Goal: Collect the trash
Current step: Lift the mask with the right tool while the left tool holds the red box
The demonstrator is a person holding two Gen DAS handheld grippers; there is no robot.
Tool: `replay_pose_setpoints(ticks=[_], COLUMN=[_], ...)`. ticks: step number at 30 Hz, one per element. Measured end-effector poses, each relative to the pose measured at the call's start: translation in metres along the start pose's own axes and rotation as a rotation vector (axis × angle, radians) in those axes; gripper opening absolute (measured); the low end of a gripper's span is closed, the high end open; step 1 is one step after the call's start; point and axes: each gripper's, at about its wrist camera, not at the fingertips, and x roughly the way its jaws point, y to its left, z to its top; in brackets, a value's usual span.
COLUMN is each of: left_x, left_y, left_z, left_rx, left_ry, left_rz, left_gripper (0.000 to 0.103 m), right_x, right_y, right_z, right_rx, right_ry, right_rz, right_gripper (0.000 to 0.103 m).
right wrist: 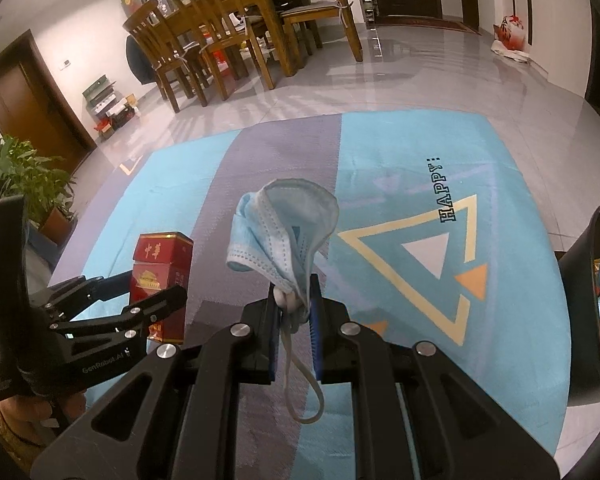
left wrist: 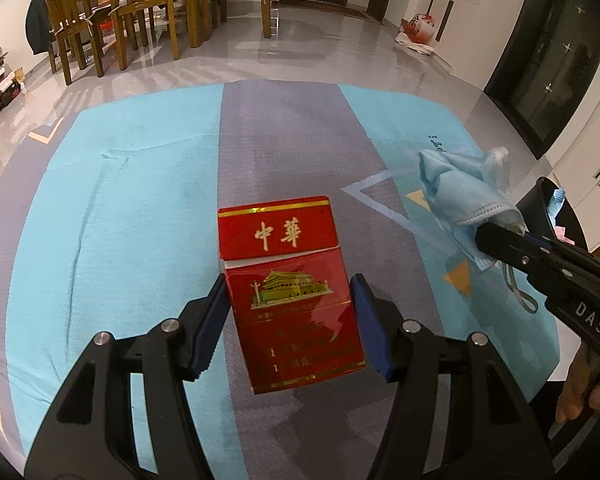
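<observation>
A red cigarette pack [left wrist: 288, 300] with gold lettering sits between the blue pads of my left gripper [left wrist: 289, 280], which is shut on its two sides. The right wrist view shows the pack [right wrist: 162, 256] upright in my left gripper [right wrist: 156, 286], over the rug's left part. My right gripper [right wrist: 294, 304] is shut on a crumpled blue face mask [right wrist: 284, 232], whose ear loop hangs down between the fingers. In the left wrist view the mask [left wrist: 464, 192] sticks up from my right gripper [left wrist: 492, 236] at the right, close to a black bin.
The black bin [right wrist: 580, 320] stands at the rug's right edge with blue and pink scraps inside; its rim [left wrist: 540, 196] shows behind the mask. A blue and grey rug [right wrist: 400, 160] covers the floor below. Wooden dining chairs [right wrist: 204, 48] stand far back, a potted plant [right wrist: 24, 176] at left.
</observation>
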Motion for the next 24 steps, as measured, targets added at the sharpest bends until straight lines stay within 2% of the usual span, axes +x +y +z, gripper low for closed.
replay_pose_setpoints(ticks=[24], left_x=[0.0026], left_y=[-0.0035], left_z=[-0.0044], left_rx=[0.011], left_ry=[0.019], left_rz=[0.01], left_gripper=[0.062], right_x=[0.0023], right_y=[0.0017], right_z=[-0.0029], right_rx=[0.0], right_ry=[0.024], right_rz=[0.001], right_gripper=[0.014])
